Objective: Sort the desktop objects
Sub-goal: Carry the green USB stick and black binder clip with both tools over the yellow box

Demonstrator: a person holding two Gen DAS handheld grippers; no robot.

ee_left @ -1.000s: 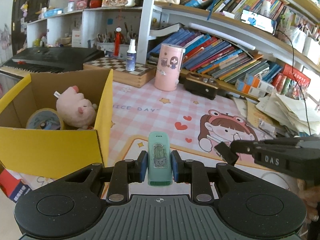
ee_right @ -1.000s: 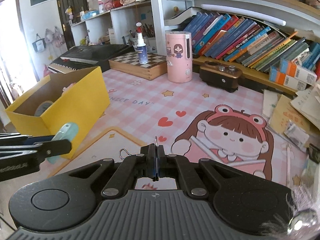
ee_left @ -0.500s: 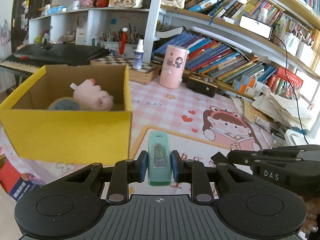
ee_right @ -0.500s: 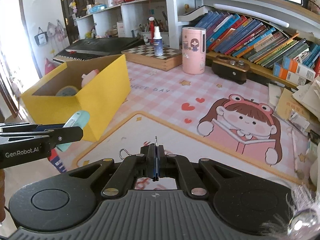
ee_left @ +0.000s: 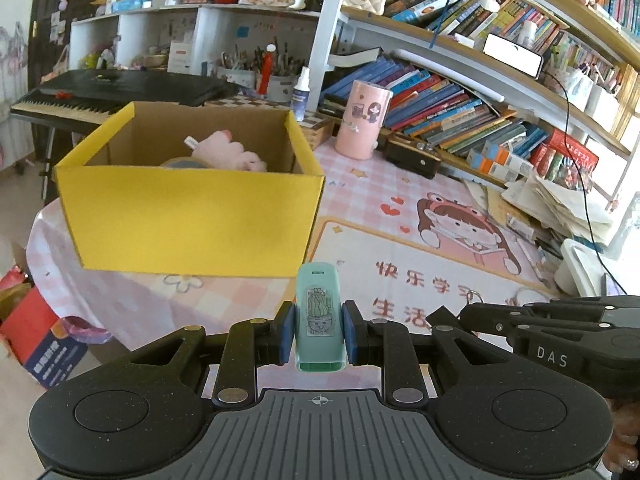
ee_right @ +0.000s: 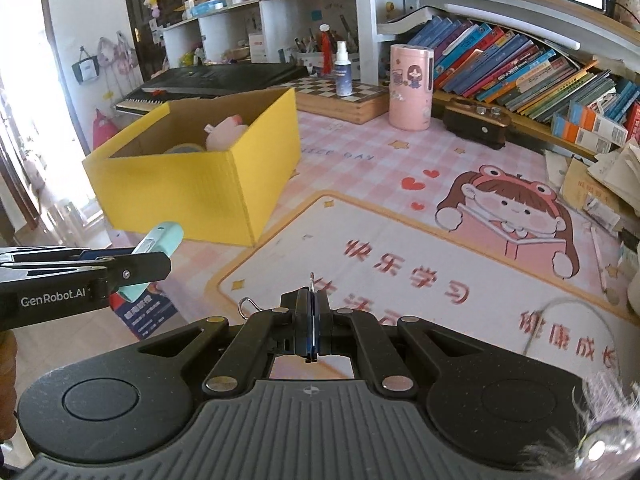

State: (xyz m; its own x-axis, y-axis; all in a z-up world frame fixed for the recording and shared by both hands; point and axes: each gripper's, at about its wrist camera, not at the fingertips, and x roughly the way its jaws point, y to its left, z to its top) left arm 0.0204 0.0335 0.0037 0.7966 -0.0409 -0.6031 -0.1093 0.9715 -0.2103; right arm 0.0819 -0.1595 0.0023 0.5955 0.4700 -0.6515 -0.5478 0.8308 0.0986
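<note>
My left gripper (ee_left: pixel 318 330) is shut on a mint-green stapler-like case with a cactus sticker (ee_left: pixel 319 320), held in the air in front of the yellow cardboard box (ee_left: pixel 188 220). The case also shows in the right wrist view (ee_right: pixel 160 246). The box holds a pink plush toy (ee_left: pixel 228 154) and a tape roll (ee_left: pixel 182 163). My right gripper (ee_right: pixel 312 320) is shut on a thin metal ring or clip (ee_right: pixel 311 282), with a small wire hook (ee_right: pixel 248 304) beside it, over the printed mat (ee_right: pixel 400 272).
A pink cylinder (ee_right: pixel 411 88), a spray bottle (ee_right: pixel 343 74) on a chessboard box (ee_right: pixel 340 100) and a dark wooden holder (ee_right: pixel 476 126) stand at the back. Books and loose papers (ee_left: pixel 560 200) crowd the right. A keyboard (ee_left: pixel 120 88) is behind the box.
Both grippers have pulled back from the table and away from the box; the box now looks smaller and farther. The left gripper still holds the green case, the right its metal piece.
</note>
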